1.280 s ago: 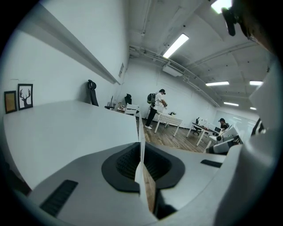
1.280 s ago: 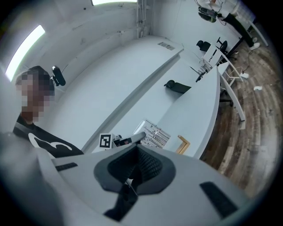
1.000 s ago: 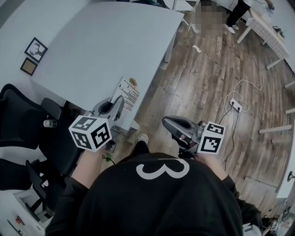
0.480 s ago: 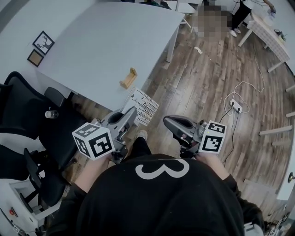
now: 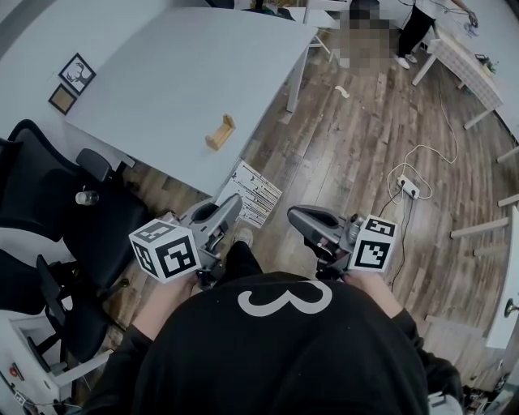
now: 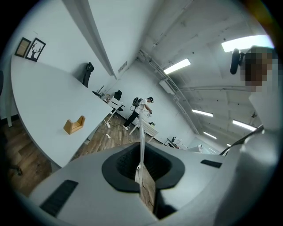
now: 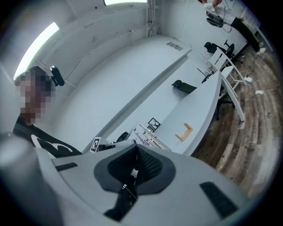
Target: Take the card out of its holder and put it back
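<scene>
A small wooden card holder (image 5: 220, 132) stands empty near the front edge of the grey table (image 5: 178, 73); it also shows in the left gripper view (image 6: 74, 125) and the right gripper view (image 7: 184, 132). My left gripper (image 5: 233, 204) is shut on a white printed card (image 5: 255, 193), held off the table's edge above the wooden floor. In the left gripper view the card (image 6: 142, 141) runs edge-on between the closed jaws of the left gripper (image 6: 142, 170). My right gripper (image 5: 293, 214) hovers to the right, shut with nothing in it (image 7: 135, 165).
Black office chairs (image 5: 49, 211) stand at the left beside the table. Two framed pictures (image 5: 75, 73) sit at the far left. A power strip with cable (image 5: 408, 185) lies on the floor at the right. A person (image 5: 418, 20) stands by another table (image 5: 466, 61) far back.
The left gripper has drawn the card back from the holder, off the table's edge and toward my body. The holder now stands bare. The right gripper has barely moved.
</scene>
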Action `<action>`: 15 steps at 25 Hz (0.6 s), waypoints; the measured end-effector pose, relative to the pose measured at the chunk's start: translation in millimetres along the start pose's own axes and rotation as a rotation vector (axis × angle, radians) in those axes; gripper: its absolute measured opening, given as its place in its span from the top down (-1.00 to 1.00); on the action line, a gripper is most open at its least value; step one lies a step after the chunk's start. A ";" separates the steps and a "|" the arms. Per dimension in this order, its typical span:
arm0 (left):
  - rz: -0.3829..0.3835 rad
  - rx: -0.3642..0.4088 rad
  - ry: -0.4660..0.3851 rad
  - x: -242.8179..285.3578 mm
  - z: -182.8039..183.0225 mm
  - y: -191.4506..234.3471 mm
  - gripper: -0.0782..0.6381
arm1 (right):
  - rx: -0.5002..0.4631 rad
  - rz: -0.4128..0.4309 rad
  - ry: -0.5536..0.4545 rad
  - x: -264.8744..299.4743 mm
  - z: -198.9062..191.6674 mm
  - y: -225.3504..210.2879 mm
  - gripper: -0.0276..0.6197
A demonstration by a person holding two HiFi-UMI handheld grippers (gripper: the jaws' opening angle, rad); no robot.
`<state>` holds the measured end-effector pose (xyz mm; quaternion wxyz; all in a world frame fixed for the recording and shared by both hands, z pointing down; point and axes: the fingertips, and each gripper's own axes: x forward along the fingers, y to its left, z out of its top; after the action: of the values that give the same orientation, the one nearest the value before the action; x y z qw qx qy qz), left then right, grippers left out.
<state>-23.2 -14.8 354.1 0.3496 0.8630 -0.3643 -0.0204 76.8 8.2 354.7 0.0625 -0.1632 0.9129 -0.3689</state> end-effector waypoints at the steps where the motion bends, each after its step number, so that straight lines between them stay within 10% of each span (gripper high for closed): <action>1: -0.005 -0.007 -0.004 0.0 -1.2 -2.4 0.71 | -0.001 0.000 -0.001 -2.2 -0.6 1.3 0.88; 15: -0.005 0.009 -0.023 -3.6 -8.3 -24.5 0.71 | -0.019 0.001 -0.003 -24.8 -5.8 14.1 0.88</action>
<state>-8.4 4.4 344.5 0.3413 0.8651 -0.3664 -0.0296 95.2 30.1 349.0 0.0627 -0.1638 0.9164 -0.3599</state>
